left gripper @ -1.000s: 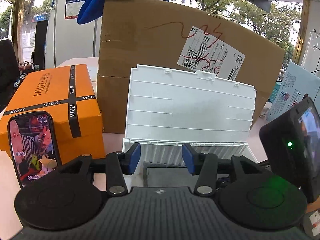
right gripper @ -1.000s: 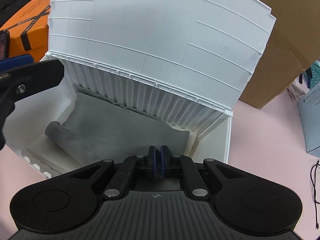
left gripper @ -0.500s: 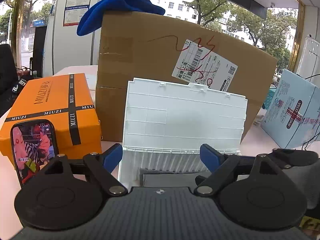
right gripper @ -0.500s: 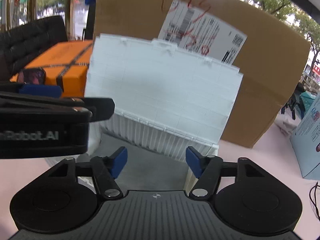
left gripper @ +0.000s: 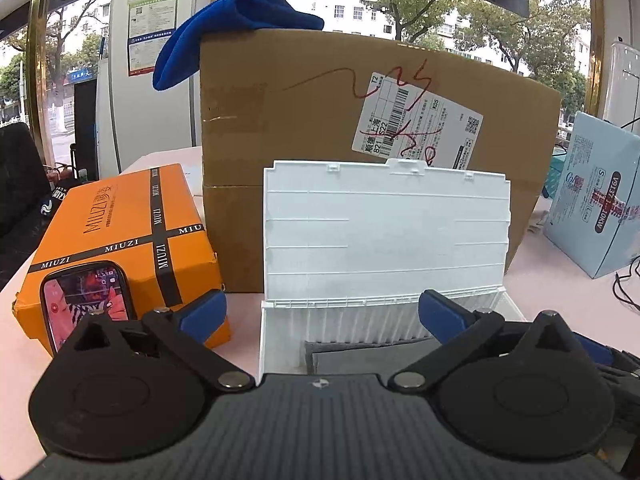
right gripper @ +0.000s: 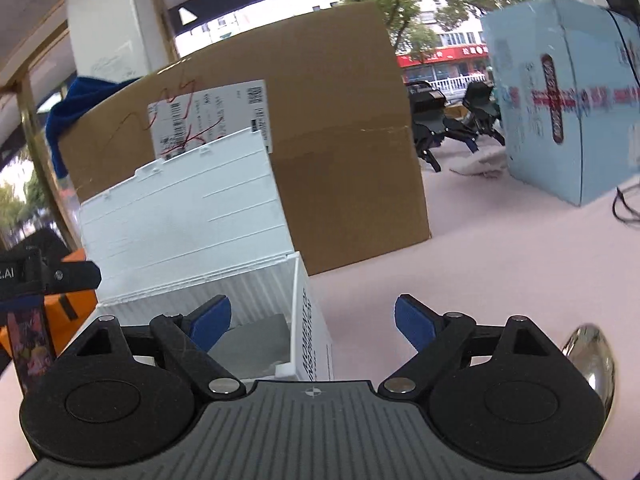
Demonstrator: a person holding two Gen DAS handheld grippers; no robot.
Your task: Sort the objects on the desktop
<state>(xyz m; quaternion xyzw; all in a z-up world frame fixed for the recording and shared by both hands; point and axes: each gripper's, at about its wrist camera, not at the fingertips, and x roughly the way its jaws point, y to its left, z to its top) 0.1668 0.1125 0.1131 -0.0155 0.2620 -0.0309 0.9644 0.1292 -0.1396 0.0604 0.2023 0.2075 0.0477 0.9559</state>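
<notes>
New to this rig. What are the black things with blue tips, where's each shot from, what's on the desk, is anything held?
No robot arm here: a person carries a two-finger tool in each hand. A fisheye camera on each tool looks forward along its fingers, so the black body and blue pads fill the bottom of each picture.

Left view: the left tool, open, holding nothing, faces a white bin with its lid up and a grey liner inside. Beside it are an orange box with a phone in front of it, a cardboard box with a blue cloth on top, and a pale blue box.

Right view: the right tool, also open and holding nothing, is over the bin's right wall. A spoon lies on the pink desk at the right.
</notes>
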